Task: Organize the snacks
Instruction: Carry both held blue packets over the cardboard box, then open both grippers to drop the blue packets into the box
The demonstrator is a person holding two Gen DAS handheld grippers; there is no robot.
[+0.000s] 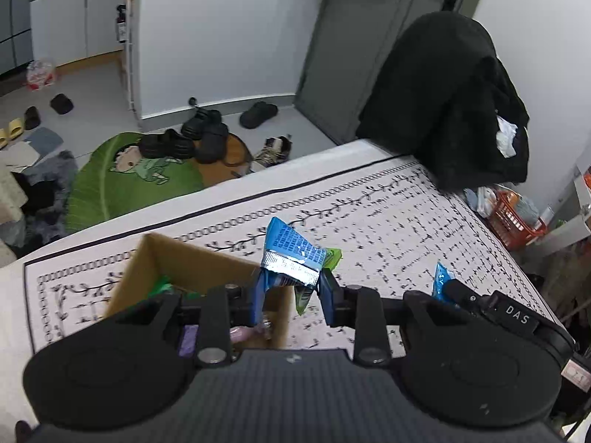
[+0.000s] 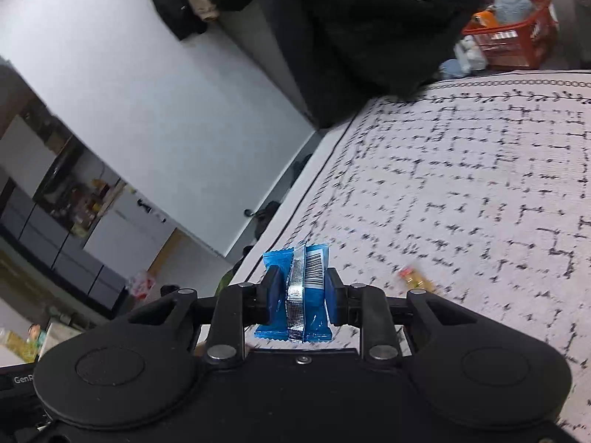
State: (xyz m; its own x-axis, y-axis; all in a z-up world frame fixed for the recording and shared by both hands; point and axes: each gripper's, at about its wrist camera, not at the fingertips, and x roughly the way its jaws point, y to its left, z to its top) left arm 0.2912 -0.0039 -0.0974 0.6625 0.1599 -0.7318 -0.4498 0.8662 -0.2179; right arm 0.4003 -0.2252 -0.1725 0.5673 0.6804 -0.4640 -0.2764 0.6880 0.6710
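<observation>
Bed with black-patterned white cover (image 1: pixel 388 214) carries open brown cardboard box (image 1: pixel 177 258). Left claw (image 1: pixel 290 288) pinches crumpled blue foil snack packet (image 1: pixel 291 254) above box's near corner. Right claw (image 2: pixel 300 289) clamps flat blue barcode-printed snack packet (image 2: pixel 306 295) above the cover. Only the right view shows a small blurred red-yellow wrapper (image 2: pixel 413 277) on the cover.

- "DAS" in white capitals on a small black label (image 1: pixel 517 316) fixed to the other gripper's body, at the right edge of the left wrist view;
- "GenR", cut off by the frame edge, in pale letters on a black label (image 2: pixel 22 379) at the far left of the right wrist view;
- a barcode on the blue snack packet (image 2: pixel 301 288); its digits too small to read;
- white print on the blue wrapper (image 1: pixel 291 254), too blurred to read.
</observation>
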